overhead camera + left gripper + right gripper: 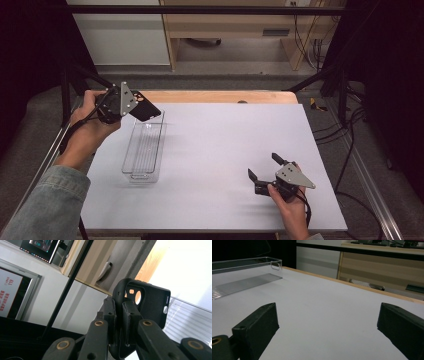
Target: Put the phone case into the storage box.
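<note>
Looks like a lab: black metal frame [200, 9] around a grey-topped wooden table [225, 150], loose black cables [350, 145], lit monitor [41, 246].

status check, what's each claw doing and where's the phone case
Left claw shut on black phone case, held above far end of clear tray. Right claw open, empty, low over white table. Nothing between case and tray.
</note>
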Demonstrator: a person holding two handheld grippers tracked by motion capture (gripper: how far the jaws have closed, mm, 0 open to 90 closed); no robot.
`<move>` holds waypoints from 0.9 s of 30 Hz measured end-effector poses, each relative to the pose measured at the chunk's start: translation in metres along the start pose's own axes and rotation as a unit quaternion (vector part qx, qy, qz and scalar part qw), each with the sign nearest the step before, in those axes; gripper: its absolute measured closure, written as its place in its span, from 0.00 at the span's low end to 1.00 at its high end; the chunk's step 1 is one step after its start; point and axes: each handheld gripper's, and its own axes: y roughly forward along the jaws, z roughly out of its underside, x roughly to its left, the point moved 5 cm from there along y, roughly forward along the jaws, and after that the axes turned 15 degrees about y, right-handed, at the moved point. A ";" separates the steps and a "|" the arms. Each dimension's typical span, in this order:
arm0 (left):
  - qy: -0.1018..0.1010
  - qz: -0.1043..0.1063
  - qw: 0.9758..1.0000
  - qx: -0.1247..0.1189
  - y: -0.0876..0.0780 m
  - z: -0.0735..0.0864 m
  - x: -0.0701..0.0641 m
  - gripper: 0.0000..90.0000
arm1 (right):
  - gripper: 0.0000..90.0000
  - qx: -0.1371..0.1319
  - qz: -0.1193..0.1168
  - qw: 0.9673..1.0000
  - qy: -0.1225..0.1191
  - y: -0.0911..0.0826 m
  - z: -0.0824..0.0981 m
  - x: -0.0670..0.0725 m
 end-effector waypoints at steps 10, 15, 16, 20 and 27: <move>0.030 0.009 0.999 0.015 0.016 0.004 -0.006 0.92 | 0.05 -0.001 -0.004 1.000 -0.001 0.001 0.000 0.001; 0.027 0.019 0.999 0.011 0.025 0.003 -0.008 0.92 | 0.05 0.000 -0.002 1.000 -0.002 0.001 0.000 0.001; 0.027 0.018 0.999 0.011 0.027 0.003 -0.008 0.92 | 0.05 0.000 -0.002 1.000 -0.002 0.001 0.001 0.001; 0.030 0.019 0.999 0.016 0.034 0.003 -0.010 0.92 | 0.05 0.000 -0.002 1.000 0.001 0.001 0.000 0.000; 0.039 0.026 0.999 0.017 0.040 0.005 -0.014 0.92 | 0.05 -0.001 0.001 1.000 0.002 0.000 0.002 -0.001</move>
